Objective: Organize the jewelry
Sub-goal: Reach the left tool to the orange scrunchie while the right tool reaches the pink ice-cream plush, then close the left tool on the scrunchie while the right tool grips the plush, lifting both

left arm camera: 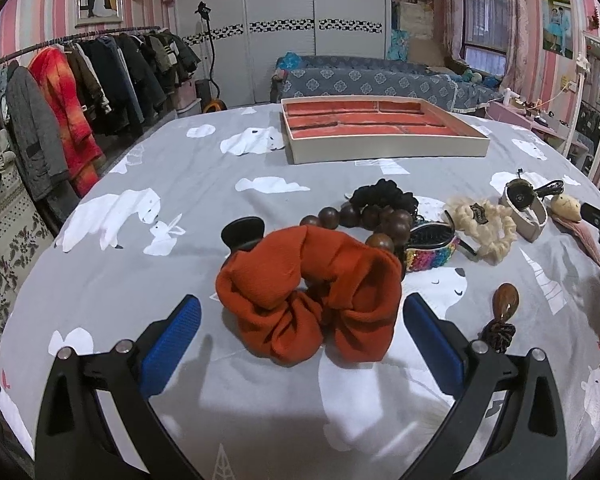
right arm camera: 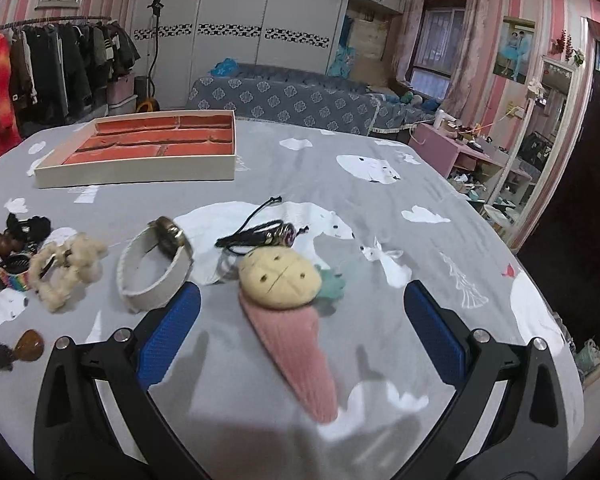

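Nothing has reached the tray (left arm camera: 384,148) yet; its red compartments look bare. Left gripper (left arm camera: 302,320) gapes wide around the rust scrunchie (left arm camera: 312,292), not gripping, while beads (left arm camera: 364,220), cream scrunchie (left arm camera: 484,224) and watch (left arm camera: 524,208) wait loose. Right gripper (right arm camera: 302,312), equally spread, straddles the knitted clip (right arm camera: 284,296).

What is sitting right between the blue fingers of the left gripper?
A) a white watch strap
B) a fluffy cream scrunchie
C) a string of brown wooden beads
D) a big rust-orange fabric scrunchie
D: in the left wrist view the big rust-orange fabric scrunchie lies on the grey bedsheet, straight ahead between the open blue fingers of the left gripper.
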The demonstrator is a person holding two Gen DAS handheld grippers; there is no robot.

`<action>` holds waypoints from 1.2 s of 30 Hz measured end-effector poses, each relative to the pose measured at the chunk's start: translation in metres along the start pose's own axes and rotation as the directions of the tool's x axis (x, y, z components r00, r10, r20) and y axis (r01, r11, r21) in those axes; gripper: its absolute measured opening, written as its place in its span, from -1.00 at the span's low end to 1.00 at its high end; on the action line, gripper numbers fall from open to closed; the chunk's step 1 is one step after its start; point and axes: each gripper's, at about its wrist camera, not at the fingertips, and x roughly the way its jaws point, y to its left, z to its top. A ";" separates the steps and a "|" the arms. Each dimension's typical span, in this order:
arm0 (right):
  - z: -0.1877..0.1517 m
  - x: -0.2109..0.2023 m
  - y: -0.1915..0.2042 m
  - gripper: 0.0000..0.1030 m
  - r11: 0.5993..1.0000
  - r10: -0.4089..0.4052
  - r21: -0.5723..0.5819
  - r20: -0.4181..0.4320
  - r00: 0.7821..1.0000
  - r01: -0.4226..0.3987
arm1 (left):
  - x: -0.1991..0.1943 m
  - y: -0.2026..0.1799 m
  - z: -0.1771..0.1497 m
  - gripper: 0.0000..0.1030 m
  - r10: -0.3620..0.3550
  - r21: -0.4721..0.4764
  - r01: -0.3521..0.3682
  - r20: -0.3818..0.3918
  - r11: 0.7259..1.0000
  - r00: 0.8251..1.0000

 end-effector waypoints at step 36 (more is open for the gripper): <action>0.008 0.028 -0.003 -0.15 0.991 0.131 -0.014 -0.081 0.988 -0.132 | 0.003 0.021 -0.002 -0.44 -0.038 -0.075 0.035 -0.032 0.997 0.999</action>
